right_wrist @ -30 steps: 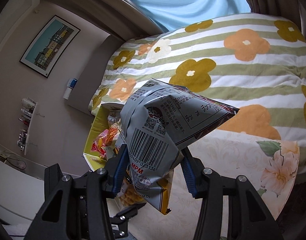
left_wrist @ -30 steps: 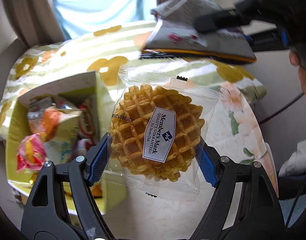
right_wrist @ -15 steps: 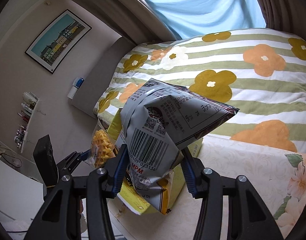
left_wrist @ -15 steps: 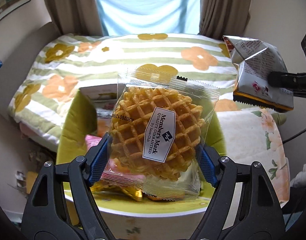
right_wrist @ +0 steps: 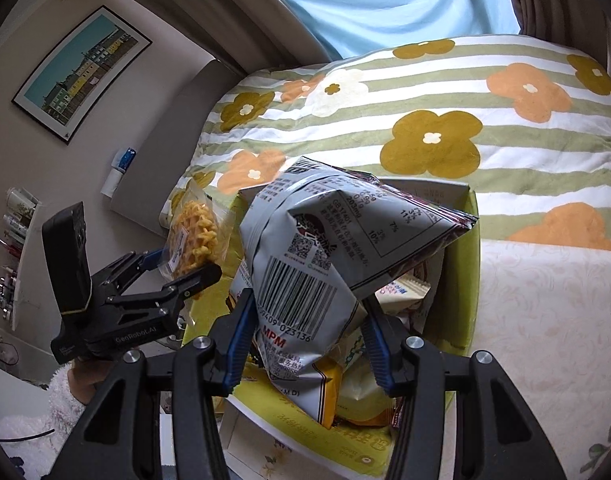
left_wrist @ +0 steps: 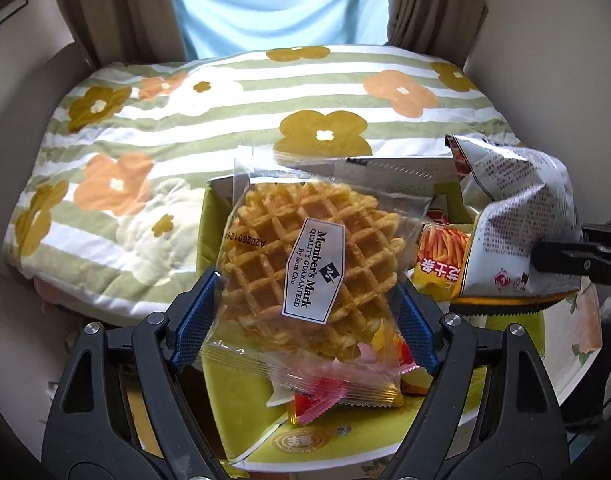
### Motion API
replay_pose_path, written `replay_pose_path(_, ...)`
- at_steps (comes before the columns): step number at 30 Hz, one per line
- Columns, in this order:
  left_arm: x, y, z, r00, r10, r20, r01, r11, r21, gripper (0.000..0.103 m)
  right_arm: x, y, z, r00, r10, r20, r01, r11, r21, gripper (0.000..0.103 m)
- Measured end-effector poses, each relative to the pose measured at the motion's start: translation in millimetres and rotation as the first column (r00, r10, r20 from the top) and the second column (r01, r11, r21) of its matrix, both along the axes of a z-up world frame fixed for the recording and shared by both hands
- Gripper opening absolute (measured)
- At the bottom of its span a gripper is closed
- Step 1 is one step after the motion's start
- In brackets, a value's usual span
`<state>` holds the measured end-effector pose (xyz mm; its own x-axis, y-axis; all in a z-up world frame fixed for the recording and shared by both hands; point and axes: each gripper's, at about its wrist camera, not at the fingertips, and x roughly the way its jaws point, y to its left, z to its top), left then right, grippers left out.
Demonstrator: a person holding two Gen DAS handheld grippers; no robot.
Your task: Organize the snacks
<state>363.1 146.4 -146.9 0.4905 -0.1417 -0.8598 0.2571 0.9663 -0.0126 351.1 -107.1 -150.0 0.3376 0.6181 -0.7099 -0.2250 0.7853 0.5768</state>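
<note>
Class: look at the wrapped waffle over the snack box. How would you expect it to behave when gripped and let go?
The waffle looks fairly stiff: it keeps its flat shape between the opening jaws of the left gripper. Its clear wrapper looks glossy, so probably slippery. It seems light and crumbly, so squeezing hard may break it; it should drop into the box.

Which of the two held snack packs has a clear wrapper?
The waffle pack in the left gripper; the right gripper's chip bag is opaque silver.
</note>
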Motion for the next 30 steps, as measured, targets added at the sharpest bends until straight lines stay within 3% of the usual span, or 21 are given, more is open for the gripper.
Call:
replay_pose_path(1, 1, 1, -1, 1.0, -0.005, -0.002, 0.005, 1.0, -0.004, 0.099, -3, 3, -1, 1.0, -0.005, -0.007, 0.005, 1.0, -0.01, 0.047)
replay_pose_path(2, 2, 2, -1, 1.0, -0.007, 0.002, 0.007, 1.0, -0.006, 0.103, -6, 4, -3, 1.0, -0.01, -0.011, 0.009, 1.0, -0.022, 0.047)
replay_pose_path(9, -13, 19, -8, 0.999, 0.031, -0.011, -0.032, 0.999, -0.035, 0.103, -27, 13, -4, 1.0, 0.005, -0.002, -0.005, 0.997, -0.082, 0.047)
replay_pose_path(17, -34, 33, -4, 0.996, 0.087, -0.019, -0.088, 0.995, -0.047, 0.103, -46, 46, -6, 0.988, 0.144, 0.05, -0.136, 0.982, -0.132, 0.049)
replay_pose_path(19, -36, 33, -3, 0.996, 0.089, -0.019, -0.089, 0.995, -0.046, 0.103, -46, 53, -10, 0.987, 0.151, 0.048, -0.142, 0.977, -0.159, 0.056)
replay_pose_path(21, -39, 33, -2, 0.996, 0.09, -0.016, -0.091, 0.995, -0.043, 0.103, -48, 57, -13, 0.988, 0.149, 0.042, -0.137, 0.969, -0.204, 0.082)
replay_pose_path(23, -42, 34, -3, 0.996, 0.09, -0.015, -0.09, 0.995, -0.041, 0.103, -53, 53, -14, 0.99, 0.123, 0.074, -0.101, 0.963, -0.249, 0.093)
replay_pose_path(30, -44, 30, -12, 0.997, 0.071, -0.035, -0.072, 0.996, -0.054, 0.103, -64, 29, -20, 0.996, 0.005, 0.092, 0.019, 0.963, -0.267, 0.093)
